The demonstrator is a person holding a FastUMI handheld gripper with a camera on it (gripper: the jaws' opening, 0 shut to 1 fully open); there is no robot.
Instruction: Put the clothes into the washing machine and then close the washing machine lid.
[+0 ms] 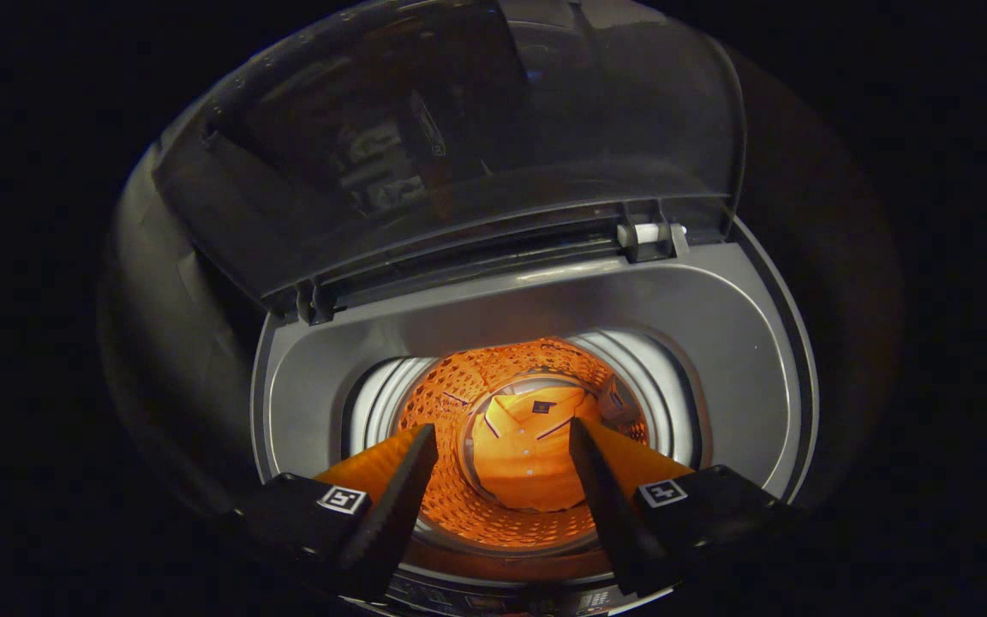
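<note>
Top-loading washing machine (536, 300) wide open, seen from above. Clear lid (459, 137) standing up at the back of the washing machine, hinged along the far rim, well beyond the fingers. Round drum (459, 506) deep in the middle of the washing machine, glowing orange, full of small holes. Orange shirt (528, 454) lying flat at the bottom of the drum, collar toward the lid side, already in. Gripper (502, 506) hovering over the washing machine mouth, fingers (391, 497) spread apart, holding nothing, shirt far down between them. Next job probably the lid: up and back from the fingers, nothing in the way.
</note>
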